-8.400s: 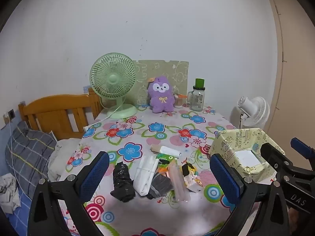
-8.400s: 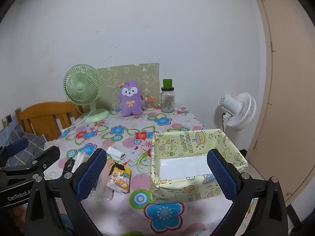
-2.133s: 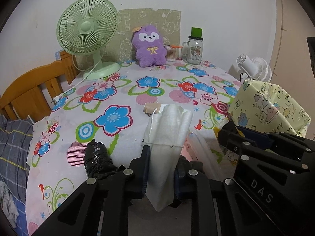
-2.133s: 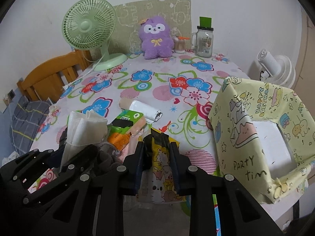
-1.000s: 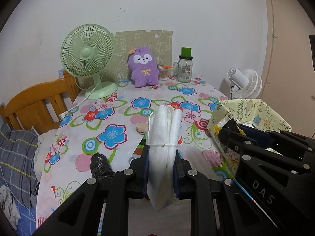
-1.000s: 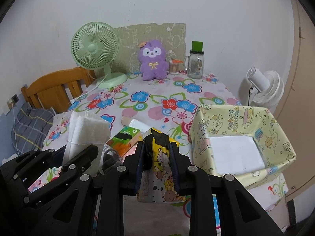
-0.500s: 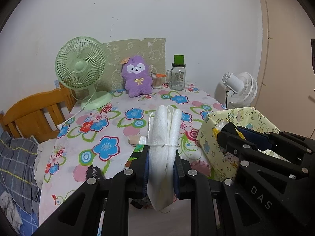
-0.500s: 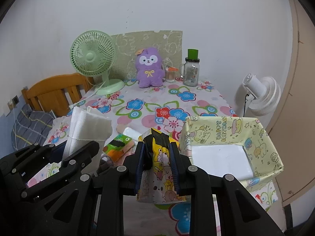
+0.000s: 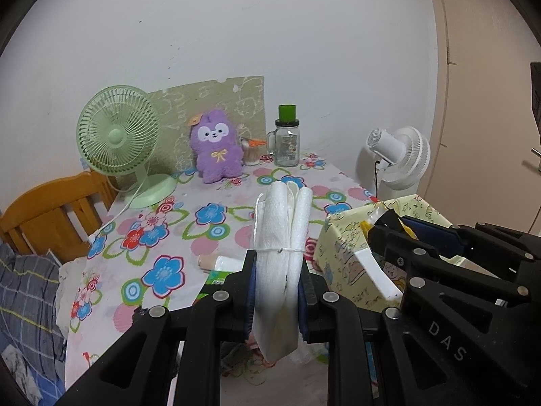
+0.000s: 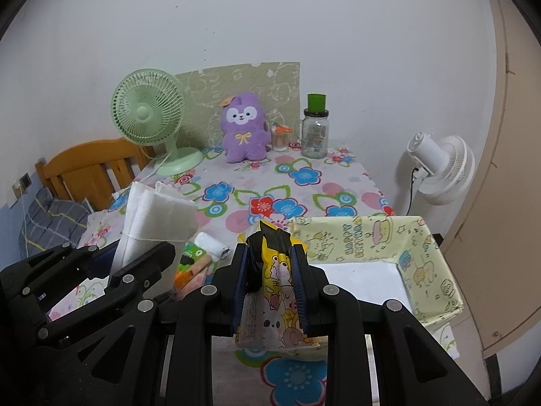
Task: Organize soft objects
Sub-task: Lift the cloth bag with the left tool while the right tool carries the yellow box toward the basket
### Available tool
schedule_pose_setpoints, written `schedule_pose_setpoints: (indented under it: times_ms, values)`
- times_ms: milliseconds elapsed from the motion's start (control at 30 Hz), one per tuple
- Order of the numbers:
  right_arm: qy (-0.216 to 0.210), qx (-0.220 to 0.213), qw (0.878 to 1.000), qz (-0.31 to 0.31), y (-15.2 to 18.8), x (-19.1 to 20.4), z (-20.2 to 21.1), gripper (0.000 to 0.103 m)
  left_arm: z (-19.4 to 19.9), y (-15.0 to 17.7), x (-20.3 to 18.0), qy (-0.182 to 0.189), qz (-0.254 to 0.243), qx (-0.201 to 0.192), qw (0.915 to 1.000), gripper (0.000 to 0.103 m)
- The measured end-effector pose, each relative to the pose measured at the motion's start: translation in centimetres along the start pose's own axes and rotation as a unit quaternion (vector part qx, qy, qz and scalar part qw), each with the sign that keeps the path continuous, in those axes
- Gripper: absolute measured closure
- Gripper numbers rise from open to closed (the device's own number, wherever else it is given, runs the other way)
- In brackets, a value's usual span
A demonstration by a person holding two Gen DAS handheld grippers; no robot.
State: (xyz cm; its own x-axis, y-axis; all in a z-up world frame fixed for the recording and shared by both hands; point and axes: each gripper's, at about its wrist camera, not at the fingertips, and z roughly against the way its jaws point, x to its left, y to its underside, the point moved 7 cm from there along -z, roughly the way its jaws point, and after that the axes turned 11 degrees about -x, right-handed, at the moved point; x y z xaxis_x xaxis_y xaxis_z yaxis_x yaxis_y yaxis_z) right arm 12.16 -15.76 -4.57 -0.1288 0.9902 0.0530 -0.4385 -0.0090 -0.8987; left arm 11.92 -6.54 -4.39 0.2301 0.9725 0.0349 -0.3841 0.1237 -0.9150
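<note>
My left gripper [image 9: 276, 267] is shut on a white folded cloth bundle [image 9: 280, 237] tied with string, held above the floral table. The bundle also shows in the right wrist view [image 10: 152, 223]. My right gripper [image 10: 269, 264] is shut on a yellow cartoon tissue pack [image 10: 274, 291], held just left of the yellow paper box [image 10: 422, 253]. That box also shows in the left wrist view [image 9: 341, 247], at the table's right edge. Its white floor is bare.
A white roll [image 10: 213, 248], a green-orange packet [image 10: 189, 264] and other small items lie on the table [image 10: 304, 176]. At the back stand a green fan [image 10: 148, 115], purple plush [image 10: 243, 128] and glass jar [image 10: 314, 132]. A white fan [image 10: 439, 169] stands right, a wooden chair [image 9: 50, 209] left.
Both grippers closed on their items and lifted them off the table. Over the last second they rose further and drew back, and the box came closer under the right gripper.
</note>
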Motion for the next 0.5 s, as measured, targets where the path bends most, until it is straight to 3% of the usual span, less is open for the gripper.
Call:
schedule_pose_setpoints:
  times_ms: [500]
  values:
    - [0.025,-0.011,0.999,-0.016,-0.7,-4.6,0.2,0.075,-1.9,-1.2,-4.3,0.034,-0.023,-0.002,0.9992,0.084]
